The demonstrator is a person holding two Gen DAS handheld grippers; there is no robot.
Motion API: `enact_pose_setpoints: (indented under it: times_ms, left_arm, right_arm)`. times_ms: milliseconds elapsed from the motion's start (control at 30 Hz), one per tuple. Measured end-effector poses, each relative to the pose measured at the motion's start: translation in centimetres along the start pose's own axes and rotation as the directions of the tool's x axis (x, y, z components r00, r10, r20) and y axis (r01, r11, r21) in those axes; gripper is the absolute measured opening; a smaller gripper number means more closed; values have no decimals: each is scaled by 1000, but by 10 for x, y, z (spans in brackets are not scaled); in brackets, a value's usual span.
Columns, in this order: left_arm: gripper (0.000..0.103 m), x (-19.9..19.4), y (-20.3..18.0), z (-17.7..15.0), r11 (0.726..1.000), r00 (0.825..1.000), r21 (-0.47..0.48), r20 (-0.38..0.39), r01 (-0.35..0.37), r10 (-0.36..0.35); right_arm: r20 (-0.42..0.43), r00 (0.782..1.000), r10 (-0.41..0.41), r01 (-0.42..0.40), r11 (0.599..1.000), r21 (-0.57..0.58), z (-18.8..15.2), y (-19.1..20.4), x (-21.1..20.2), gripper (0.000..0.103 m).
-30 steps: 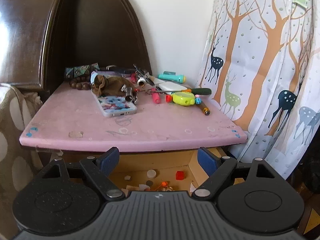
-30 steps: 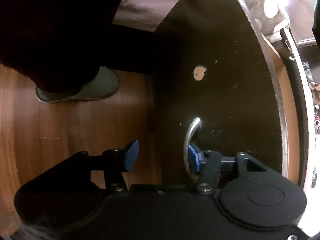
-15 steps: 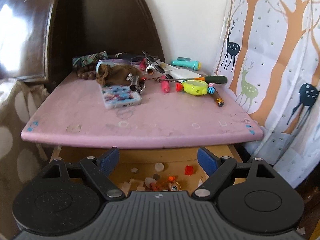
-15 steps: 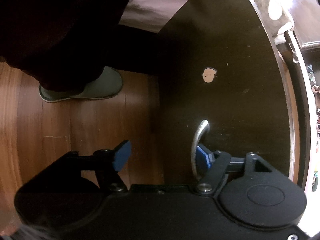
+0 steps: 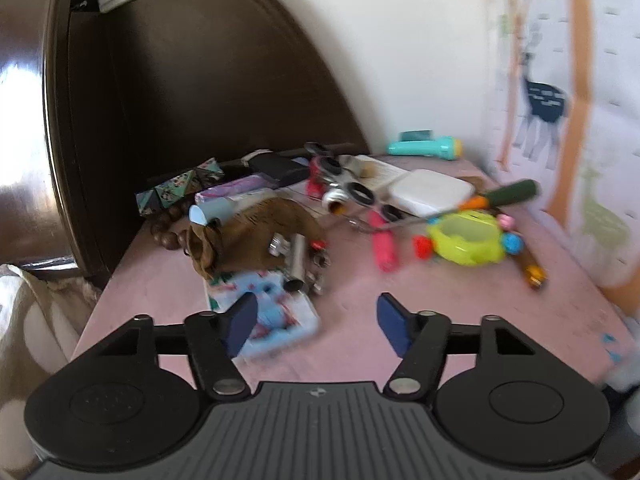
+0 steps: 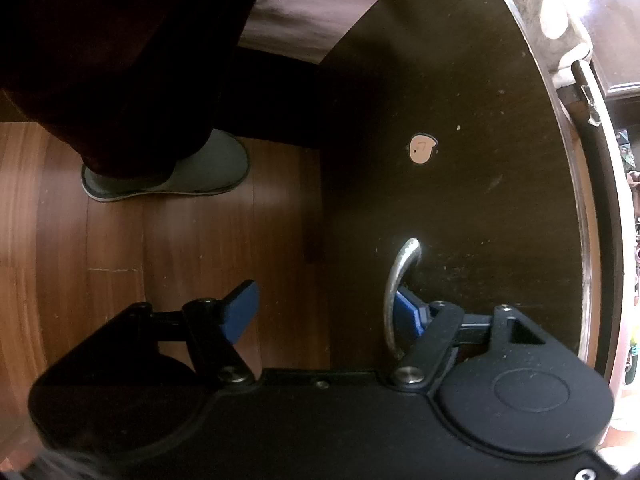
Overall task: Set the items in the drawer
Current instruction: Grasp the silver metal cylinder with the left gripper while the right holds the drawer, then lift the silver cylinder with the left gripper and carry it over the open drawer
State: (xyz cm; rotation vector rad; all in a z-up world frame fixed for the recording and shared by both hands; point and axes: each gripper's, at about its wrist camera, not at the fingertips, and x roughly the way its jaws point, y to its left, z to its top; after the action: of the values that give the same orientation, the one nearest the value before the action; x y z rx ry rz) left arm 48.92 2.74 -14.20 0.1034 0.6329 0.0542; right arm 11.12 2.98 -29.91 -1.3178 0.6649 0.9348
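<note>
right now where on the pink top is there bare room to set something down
Bare pink top runs along the front right, bordered by the phone case, yellow toy and curtain. A smaller strip lies left of the brown pouch. The back half is crowded.

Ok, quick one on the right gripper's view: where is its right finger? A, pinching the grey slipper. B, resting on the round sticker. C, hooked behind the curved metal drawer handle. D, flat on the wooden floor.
C: the right gripper is open, and its right blue finger sits tucked behind the metal drawer handle on the dark drawer front.
</note>
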Motion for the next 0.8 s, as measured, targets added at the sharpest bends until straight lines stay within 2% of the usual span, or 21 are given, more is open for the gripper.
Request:
enact_pose_setpoints:
  times_ms: [133, 333, 567, 667, 700, 800]
  left_arm:
    - [47, 25, 12, 9, 999, 1000, -51, -25, -10, 9]
    - [36, 50, 21, 15, 994, 999, -108, -50, -3, -3]
    - [34, 67, 21, 24, 988, 997, -153, -74, 18, -30]
    - [30, 70, 19, 26, 989, 996, -147, -89, 7, -20]
    - [18, 70, 17, 27, 990, 996, -140, -94, 0, -13]
    - [18, 67, 14, 28, 993, 994, -115, -108, -1, -11]
  right_arm:
    - [4, 1000, 3, -3, 1000, 0, 0, -1, 0, 73]
    - [12, 1000, 1, -1, 1000, -7, -2, -1, -1, 72]
    - [14, 1000, -2, 2, 1000, -8, -1, 0, -1, 73]
    - [17, 1000, -5, 6, 1000, -11, -1, 1, 0, 73]
    - [18, 1000, -6, 7, 1000, -12, -1, 1, 0, 73]
    - [17, 1000, -8, 8, 1000, -14, -1, 2, 0, 74]
